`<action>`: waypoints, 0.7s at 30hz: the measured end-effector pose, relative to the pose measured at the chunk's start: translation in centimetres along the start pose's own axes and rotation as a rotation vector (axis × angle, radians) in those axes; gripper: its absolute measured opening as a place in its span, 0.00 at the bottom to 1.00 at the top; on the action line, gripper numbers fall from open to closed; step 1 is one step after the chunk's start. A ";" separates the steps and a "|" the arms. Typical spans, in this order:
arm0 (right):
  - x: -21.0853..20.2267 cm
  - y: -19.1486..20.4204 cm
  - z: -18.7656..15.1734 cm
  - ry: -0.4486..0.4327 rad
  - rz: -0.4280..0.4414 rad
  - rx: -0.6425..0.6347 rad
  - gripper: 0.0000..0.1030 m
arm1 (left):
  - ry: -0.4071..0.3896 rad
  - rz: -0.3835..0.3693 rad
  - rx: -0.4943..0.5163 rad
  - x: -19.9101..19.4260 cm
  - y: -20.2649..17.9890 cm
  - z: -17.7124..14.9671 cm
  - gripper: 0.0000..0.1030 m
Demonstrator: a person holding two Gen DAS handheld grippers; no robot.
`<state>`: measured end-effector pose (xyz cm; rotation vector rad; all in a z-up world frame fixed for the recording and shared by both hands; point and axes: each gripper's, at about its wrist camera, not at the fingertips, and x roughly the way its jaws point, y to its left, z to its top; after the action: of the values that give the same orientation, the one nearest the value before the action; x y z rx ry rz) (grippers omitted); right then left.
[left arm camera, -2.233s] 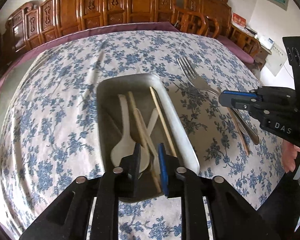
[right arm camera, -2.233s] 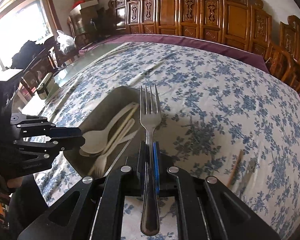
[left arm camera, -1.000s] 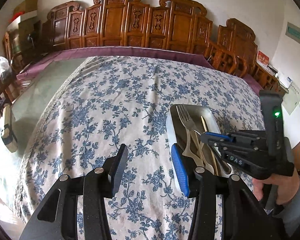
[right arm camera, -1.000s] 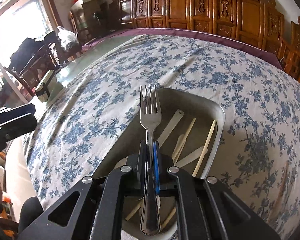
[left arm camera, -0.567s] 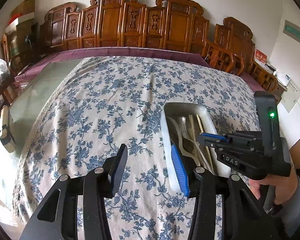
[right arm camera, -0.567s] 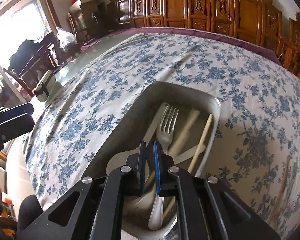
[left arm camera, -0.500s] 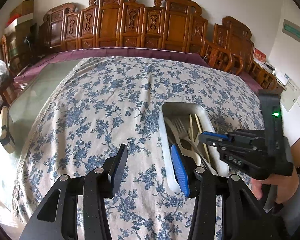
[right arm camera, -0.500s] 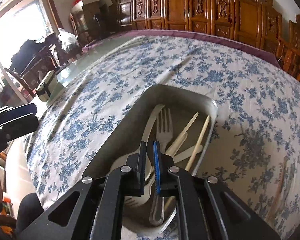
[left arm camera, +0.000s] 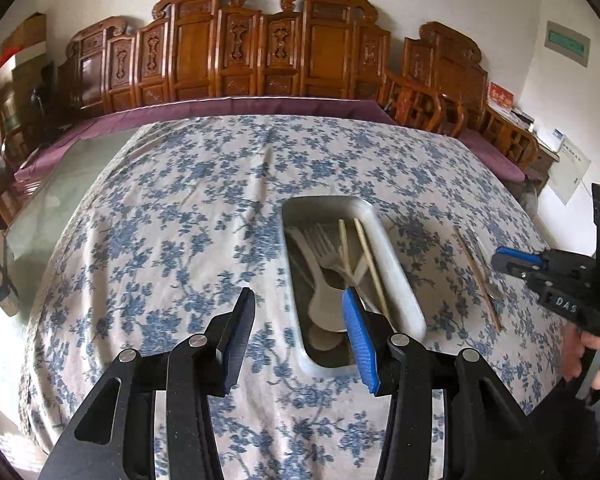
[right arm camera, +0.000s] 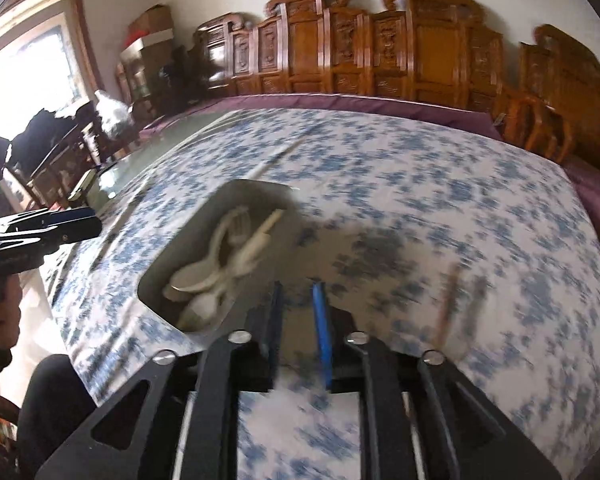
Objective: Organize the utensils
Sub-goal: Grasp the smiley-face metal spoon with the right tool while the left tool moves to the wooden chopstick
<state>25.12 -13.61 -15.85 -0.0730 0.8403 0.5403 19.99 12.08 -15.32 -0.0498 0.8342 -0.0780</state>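
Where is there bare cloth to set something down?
Free: the tablecloth left of the tray, and beyond it toward the chairs. Crowded: the tray's inside, and the strip to its right with a chopstick and spoon.

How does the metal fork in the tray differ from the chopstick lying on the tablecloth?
The metal fork lies inside the tray among white utensils; the chopstick lies outside it, on the tablecloth. The fork is silvery with tines; the chopstick is a plain brownish stick. Neither is held.
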 end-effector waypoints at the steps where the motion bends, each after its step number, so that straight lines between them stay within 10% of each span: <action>1: -0.4 -0.9 -0.5 -0.001 -0.016 0.005 0.30 | 0.004 0.001 0.003 0.1 -0.4 0.0 0.42; 12: -3.6 -9.6 -3.8 -0.007 -0.177 0.066 0.30 | -0.009 -0.066 0.016 0.0 -7.2 1.0 0.59; 21: -2.5 -12.9 -4.4 0.012 -0.125 0.152 0.30 | 0.037 -0.108 0.071 2.2 -13.4 0.3 0.63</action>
<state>27.00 -26.98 -18.88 0.0106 0.8798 0.3583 20.96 -1.48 -15.73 -0.0264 0.8645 -0.2105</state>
